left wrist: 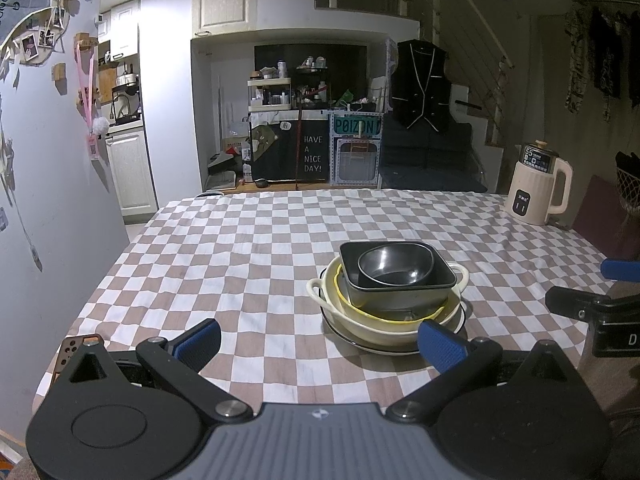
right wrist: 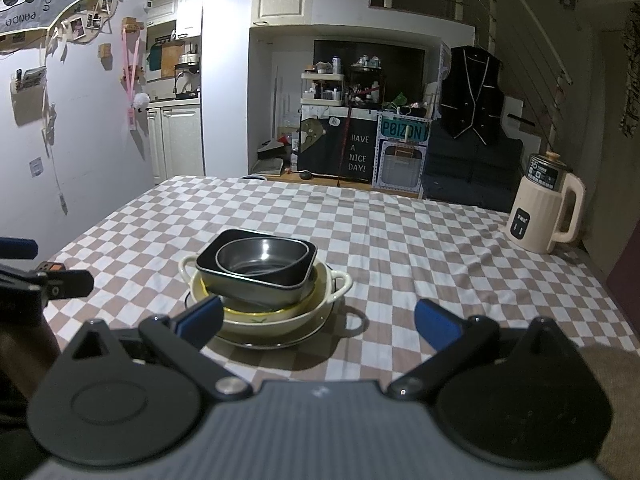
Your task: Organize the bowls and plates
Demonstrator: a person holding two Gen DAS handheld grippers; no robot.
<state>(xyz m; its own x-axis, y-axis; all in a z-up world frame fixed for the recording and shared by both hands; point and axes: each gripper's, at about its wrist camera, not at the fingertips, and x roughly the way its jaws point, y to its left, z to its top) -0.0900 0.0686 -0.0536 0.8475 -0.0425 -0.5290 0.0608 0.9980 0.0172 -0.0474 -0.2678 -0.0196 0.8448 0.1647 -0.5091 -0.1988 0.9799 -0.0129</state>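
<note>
A stack of dishes stands on the checked tablecloth [left wrist: 240,256]. From the bottom: a dark-rimmed plate [left wrist: 376,346], a cream two-handled bowl [left wrist: 384,326], a yellow-rimmed bowl [left wrist: 394,316], a black rectangular dish [left wrist: 400,294] and a round dark metal bowl [left wrist: 394,266] on top. The stack shows in the right wrist view too, with the rectangular dish [right wrist: 248,292] tilted. My left gripper [left wrist: 320,342] is open and empty, just before the stack's left side. My right gripper [right wrist: 318,324] is open and empty, before the stack's right side.
A cream electric kettle [left wrist: 538,190] stands at the table's far right corner, also in the right wrist view [right wrist: 546,208]. The wall with photos runs along the left. The right gripper's body [left wrist: 600,312] shows at the left view's right edge.
</note>
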